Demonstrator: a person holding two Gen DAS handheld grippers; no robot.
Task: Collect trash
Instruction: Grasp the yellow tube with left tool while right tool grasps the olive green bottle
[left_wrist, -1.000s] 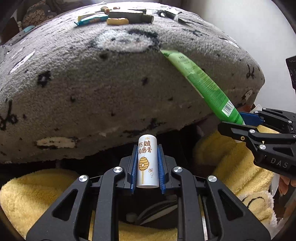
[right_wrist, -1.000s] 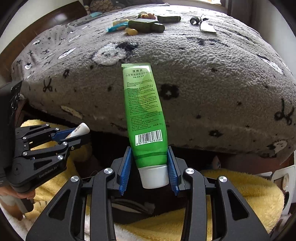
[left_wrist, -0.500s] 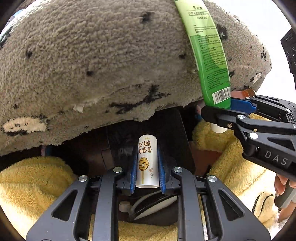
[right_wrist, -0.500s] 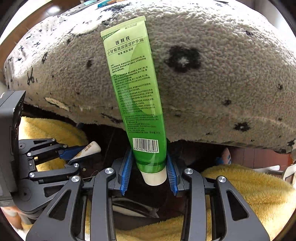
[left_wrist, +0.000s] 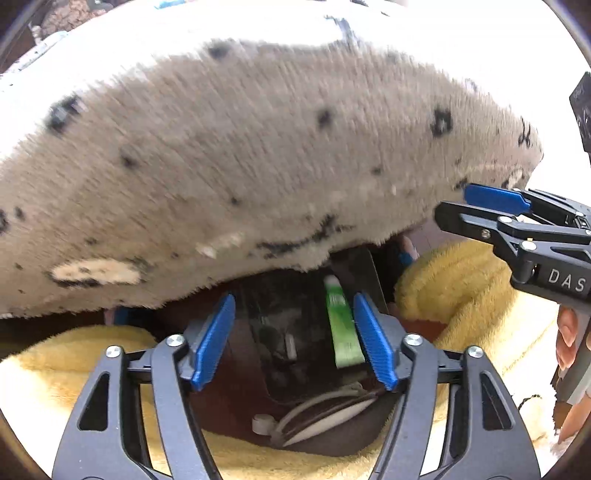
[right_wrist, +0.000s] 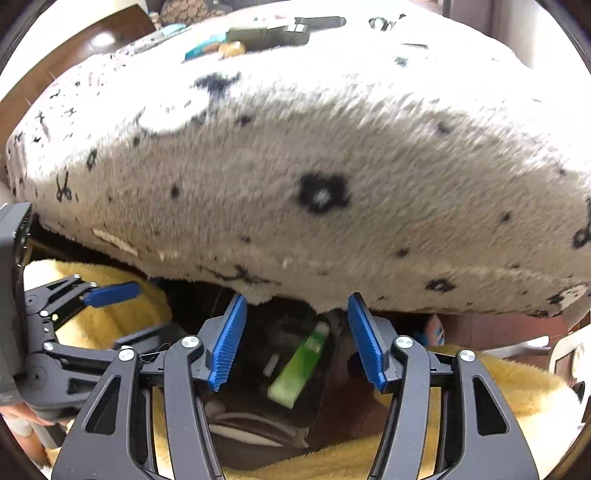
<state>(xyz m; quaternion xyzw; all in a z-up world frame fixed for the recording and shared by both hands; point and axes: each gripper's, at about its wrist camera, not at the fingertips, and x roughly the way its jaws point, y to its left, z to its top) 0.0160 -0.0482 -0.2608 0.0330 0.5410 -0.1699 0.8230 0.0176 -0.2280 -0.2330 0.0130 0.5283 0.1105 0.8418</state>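
Observation:
A green tube (left_wrist: 341, 328) lies in a dark bin (left_wrist: 280, 332) below the bed edge; it also shows in the right wrist view (right_wrist: 301, 363). A small white stick (right_wrist: 271, 364) lies beside it in the bin; it also shows in the left wrist view (left_wrist: 291, 347). My left gripper (left_wrist: 293, 339) is open and empty above the bin. My right gripper (right_wrist: 295, 341) is open and empty above the bin, and shows at the right of the left wrist view (left_wrist: 491, 206). The left gripper shows at the left of the right wrist view (right_wrist: 110, 295).
A grey fleece blanket with black marks (right_wrist: 314, 166) covers the bed, with several small items (right_wrist: 266, 33) at its far side. A yellow blanket (left_wrist: 461, 280) surrounds the bin. A white cable (left_wrist: 317, 410) lies near the bin.
Both grippers have opened. The green tube and the white lip balm stick have left the jaws and now lie in the bin. Both views are blurred from motion.

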